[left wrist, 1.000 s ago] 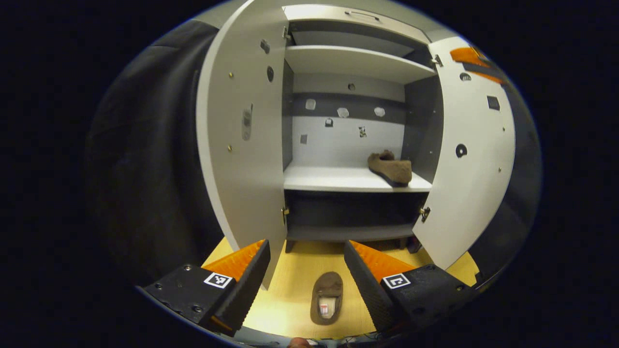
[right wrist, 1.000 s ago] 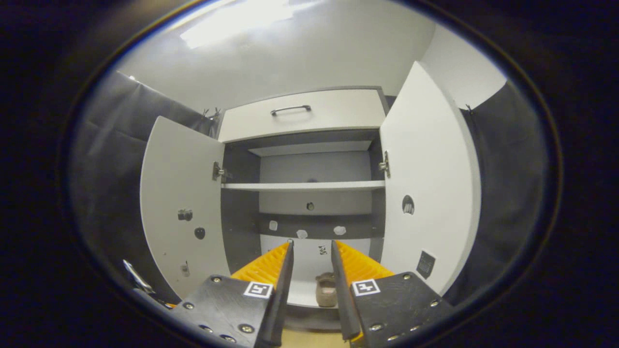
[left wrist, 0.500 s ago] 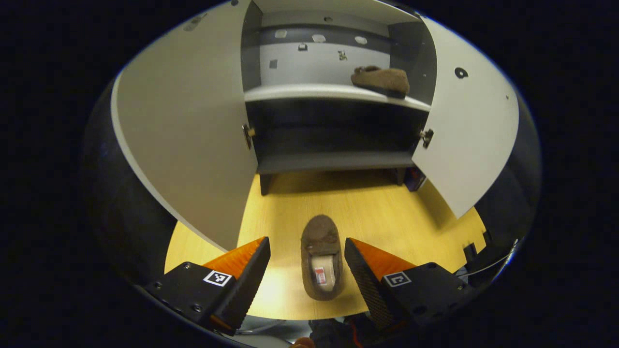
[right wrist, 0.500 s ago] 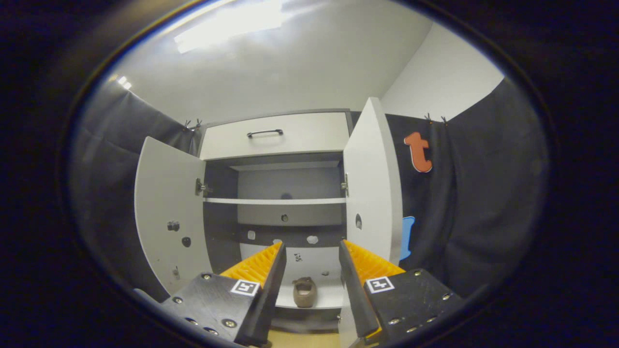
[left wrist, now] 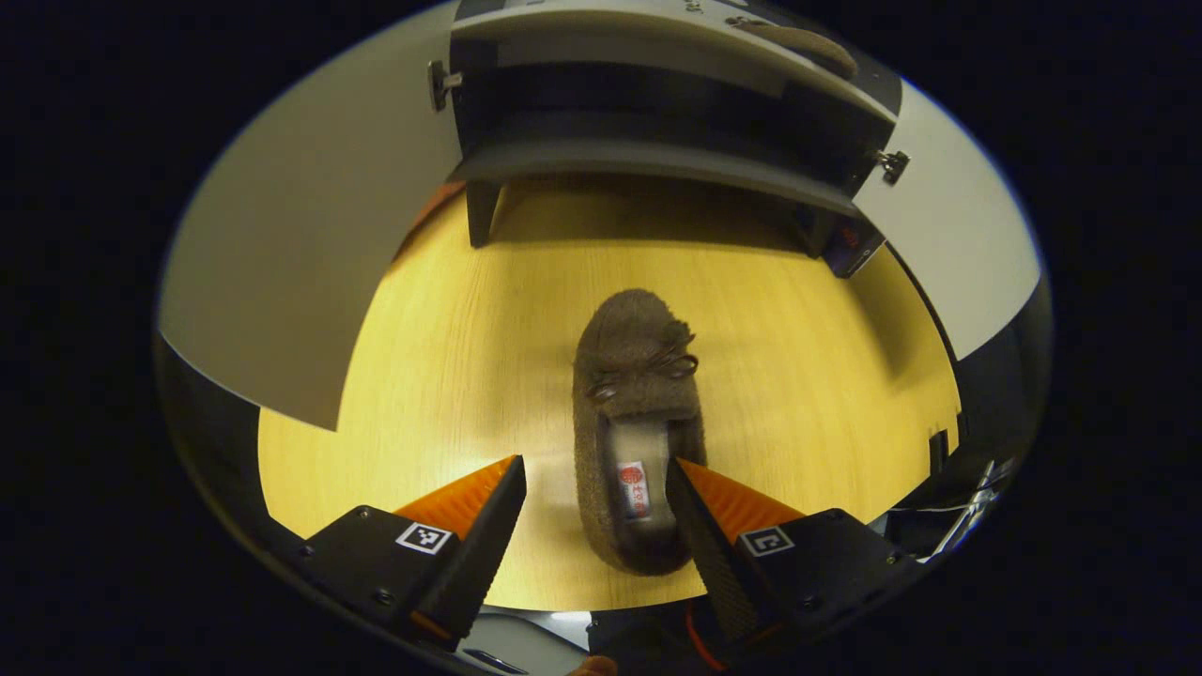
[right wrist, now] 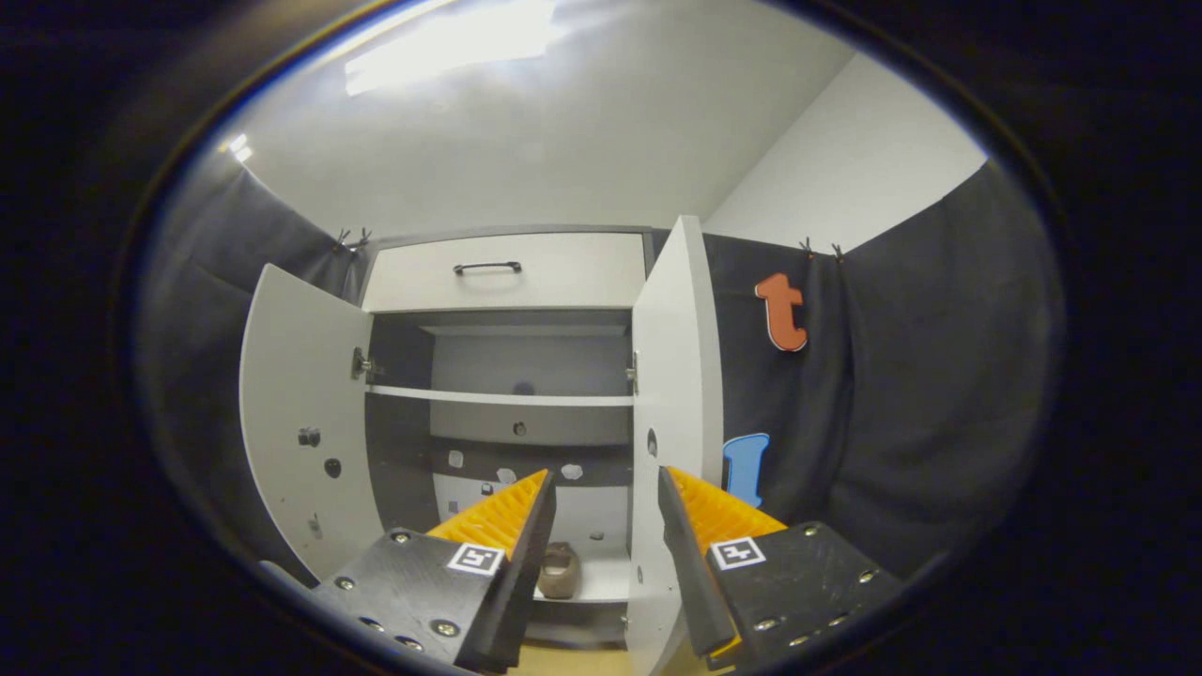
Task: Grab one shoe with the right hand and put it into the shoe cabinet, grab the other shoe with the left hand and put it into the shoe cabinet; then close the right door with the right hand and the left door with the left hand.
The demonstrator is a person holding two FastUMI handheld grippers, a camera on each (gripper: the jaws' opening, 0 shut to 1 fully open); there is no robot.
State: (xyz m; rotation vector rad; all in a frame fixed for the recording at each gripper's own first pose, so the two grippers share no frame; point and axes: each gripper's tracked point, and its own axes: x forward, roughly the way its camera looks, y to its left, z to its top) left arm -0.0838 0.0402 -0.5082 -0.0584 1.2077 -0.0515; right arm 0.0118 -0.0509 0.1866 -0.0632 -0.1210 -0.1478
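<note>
The left gripper (left wrist: 593, 507) hangs wide open over a brown shoe (left wrist: 637, 422) on the wooden floor (left wrist: 451, 376). The right gripper (right wrist: 601, 521), open and empty, faces the shoe cabinet (right wrist: 507, 272), where another shoe (right wrist: 559, 571) sits shelved.

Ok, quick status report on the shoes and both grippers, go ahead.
Left gripper open over floor shoe, not gripping. Right gripper open, empty, facing the cabinet. Other shoe on shelf. Both doors open, nothing blocking.
</note>
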